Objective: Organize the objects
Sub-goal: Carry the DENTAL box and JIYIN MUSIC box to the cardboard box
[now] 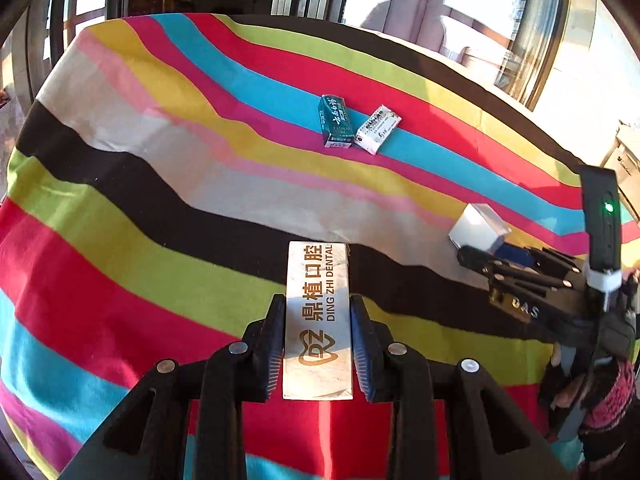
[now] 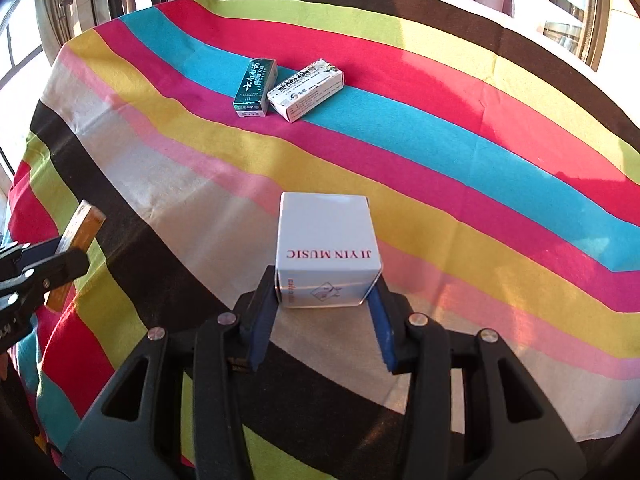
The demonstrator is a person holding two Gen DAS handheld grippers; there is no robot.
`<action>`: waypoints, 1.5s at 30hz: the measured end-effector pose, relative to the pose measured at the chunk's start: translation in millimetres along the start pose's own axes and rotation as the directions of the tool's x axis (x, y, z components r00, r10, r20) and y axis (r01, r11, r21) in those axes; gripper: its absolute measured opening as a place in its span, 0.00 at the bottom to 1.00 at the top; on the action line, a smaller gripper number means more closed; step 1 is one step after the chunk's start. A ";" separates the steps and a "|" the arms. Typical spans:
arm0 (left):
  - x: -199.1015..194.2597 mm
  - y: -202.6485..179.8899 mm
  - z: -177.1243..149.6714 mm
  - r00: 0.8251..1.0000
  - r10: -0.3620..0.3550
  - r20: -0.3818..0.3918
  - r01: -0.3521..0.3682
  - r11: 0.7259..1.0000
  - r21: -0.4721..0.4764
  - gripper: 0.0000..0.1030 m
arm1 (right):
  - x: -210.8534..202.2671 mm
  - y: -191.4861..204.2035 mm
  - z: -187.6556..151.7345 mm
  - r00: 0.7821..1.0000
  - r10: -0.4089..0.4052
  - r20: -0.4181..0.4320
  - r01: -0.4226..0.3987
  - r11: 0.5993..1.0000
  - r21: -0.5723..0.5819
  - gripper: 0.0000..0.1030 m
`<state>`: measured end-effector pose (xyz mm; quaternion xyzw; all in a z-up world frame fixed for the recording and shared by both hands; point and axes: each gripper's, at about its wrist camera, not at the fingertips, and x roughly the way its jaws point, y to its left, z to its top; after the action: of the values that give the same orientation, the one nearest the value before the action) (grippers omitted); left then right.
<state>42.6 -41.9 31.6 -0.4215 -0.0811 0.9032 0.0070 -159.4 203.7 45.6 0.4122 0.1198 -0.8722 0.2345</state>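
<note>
My left gripper (image 1: 318, 344) is shut on a long white box marked DING ZHI DENTAL (image 1: 318, 312), held over the striped cloth. The box's orange side also shows in the right wrist view (image 2: 78, 240). My right gripper (image 2: 322, 320) is shut on a white cube box marked JIYIN MUSIC (image 2: 326, 248); it also shows at the right of the left wrist view (image 1: 478, 230). A green box (image 1: 334, 126) (image 2: 254, 88) and a white medicine box (image 1: 376, 130) (image 2: 306, 88) lie side by side on the blue and magenta stripes, farther out.
A striped cloth (image 2: 440, 168) covers the round table. Windows and curtains (image 1: 420, 8) stand behind the far edge. The right gripper's body (image 1: 560, 300) sits to the right of the left one.
</note>
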 end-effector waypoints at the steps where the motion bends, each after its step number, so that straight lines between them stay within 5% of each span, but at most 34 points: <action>1: -0.3 -3.4 -3.2 1.000 0.004 0.001 -0.004 1.000 0.013 0.31 | -0.1 1.0 0.0 1.000 -0.007 -0.001 0.007 1.000 -0.004 0.45; 8: -28.4 4.1 -39.9 1.000 0.016 0.007 -0.017 0.998 0.054 0.31 | -26.0 8.3 -23.9 1.000 -0.004 -0.031 0.006 0.998 0.067 0.45; 20: -69.8 40.3 -83.5 1.000 0.028 0.009 -0.028 0.999 0.020 0.31 | -73.7 54.9 -74.9 0.999 -0.008 -0.052 0.006 0.999 -0.040 0.45; 33: -89.6 50.5 -94.8 0.999 0.025 0.035 -0.025 1.000 -0.003 0.31 | -111.3 102.4 -83.9 0.999 0.037 -0.024 -0.040 0.990 -0.138 0.45; 45: -114.2 100.9 -119.9 0.994 0.085 0.062 -0.080 0.994 -0.079 0.31 | -133.1 181.7 -90.6 0.991 0.133 -0.021 -0.133 0.941 -0.310 0.45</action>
<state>213.2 -133.8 27.3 -0.3949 -0.0983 0.9121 -0.0492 66.1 125.0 88.7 0.3770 0.2275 -0.8248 0.3547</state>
